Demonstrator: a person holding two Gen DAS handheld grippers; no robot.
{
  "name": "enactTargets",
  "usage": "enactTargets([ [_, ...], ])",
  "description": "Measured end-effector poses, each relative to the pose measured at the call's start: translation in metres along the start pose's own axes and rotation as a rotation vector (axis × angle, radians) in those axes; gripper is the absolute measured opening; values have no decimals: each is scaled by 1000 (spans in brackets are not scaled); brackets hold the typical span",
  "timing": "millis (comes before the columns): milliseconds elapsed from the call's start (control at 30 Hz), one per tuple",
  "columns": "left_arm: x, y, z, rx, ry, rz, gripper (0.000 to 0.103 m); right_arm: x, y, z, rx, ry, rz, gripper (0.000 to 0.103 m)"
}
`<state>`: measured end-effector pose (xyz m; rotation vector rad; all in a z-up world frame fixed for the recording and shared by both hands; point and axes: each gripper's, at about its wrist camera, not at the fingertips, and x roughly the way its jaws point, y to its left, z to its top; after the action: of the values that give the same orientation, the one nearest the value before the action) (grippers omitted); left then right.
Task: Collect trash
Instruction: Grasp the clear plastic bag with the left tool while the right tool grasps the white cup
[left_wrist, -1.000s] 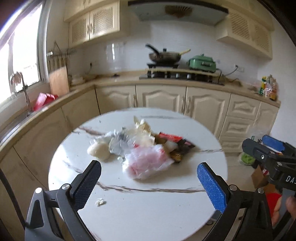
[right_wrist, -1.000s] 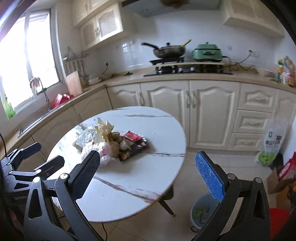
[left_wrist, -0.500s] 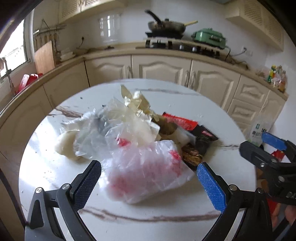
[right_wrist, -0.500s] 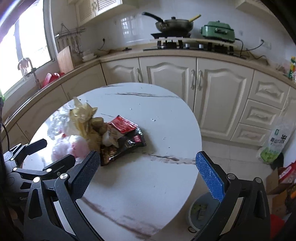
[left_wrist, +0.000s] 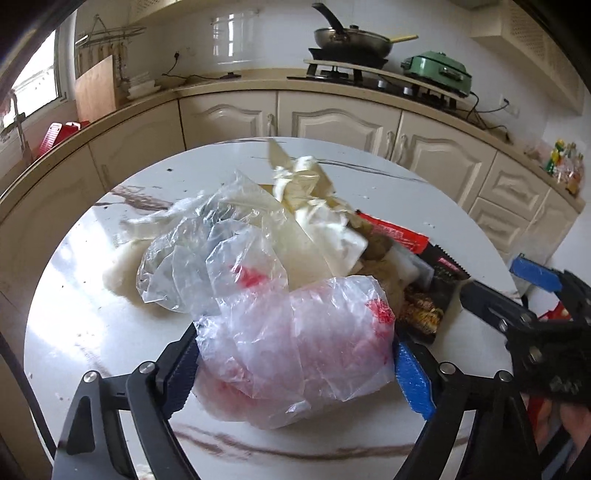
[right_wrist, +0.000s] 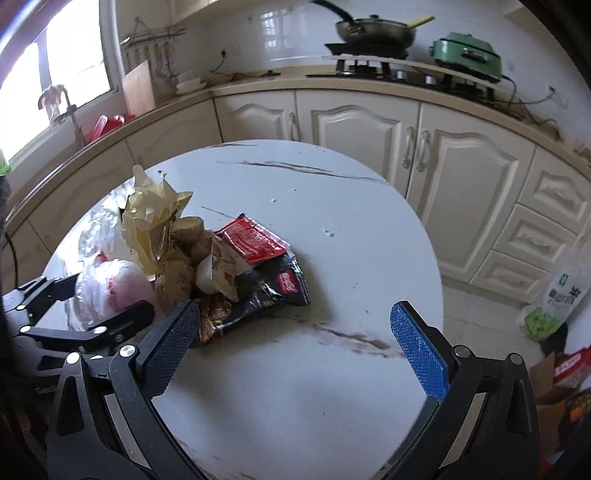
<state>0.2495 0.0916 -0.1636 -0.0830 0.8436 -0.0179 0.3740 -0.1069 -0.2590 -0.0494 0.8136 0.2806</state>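
A heap of trash lies on the round white marble table (left_wrist: 92, 317). It holds a clear plastic bag with red print (left_wrist: 295, 343), more clear bags (left_wrist: 207, 251), a yellowish wrapper (right_wrist: 151, 214), a red sachet (right_wrist: 251, 238) and a black snack packet (right_wrist: 266, 291). My left gripper (left_wrist: 295, 373) is open, its two fingers on either side of the red-print bag. My right gripper (right_wrist: 295, 347) is open and empty over the table's near right part, its left finger (right_wrist: 168, 347) close to the black packet. It also shows at the right edge of the left wrist view (left_wrist: 535, 295).
Cream kitchen cabinets (right_wrist: 369, 129) curve behind the table, with a stove, a pan (right_wrist: 373, 29) and a green cooker (right_wrist: 469, 55) on the counter. A white-and-green bag (right_wrist: 554, 299) and a cardboard box (right_wrist: 561, 373) are on the floor to the right.
Both grippers have moved forward and down toward the trash heap. The left gripper's fingers now flank the red-print bag. Both stay open.
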Motion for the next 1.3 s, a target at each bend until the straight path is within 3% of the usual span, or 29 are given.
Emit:
enactTargets([
  [233, -31, 30, -17, -24, -40, 38, 87, 25, 26, 10, -129, 37, -56, 100],
  [533, -49, 49, -31, -26, -73, 43, 87, 42, 52, 16, -213, 89, 8, 68],
  [700, -54, 49, -40, -33, -77, 36, 87, 49, 61, 17, -236, 112, 47, 44],
  [767, -57, 49, -41, -39, -80, 36, 87, 50, 61, 15, -232, 126, 84, 26],
  [967, -69, 38, -41, -37, -104, 23, 87, 36, 48, 12, -166, 89, 145, 21],
  [1300, -101, -3, -49, 15, -169, -1, 87, -40, 11, 0, -45, -42, 223, 21],
])
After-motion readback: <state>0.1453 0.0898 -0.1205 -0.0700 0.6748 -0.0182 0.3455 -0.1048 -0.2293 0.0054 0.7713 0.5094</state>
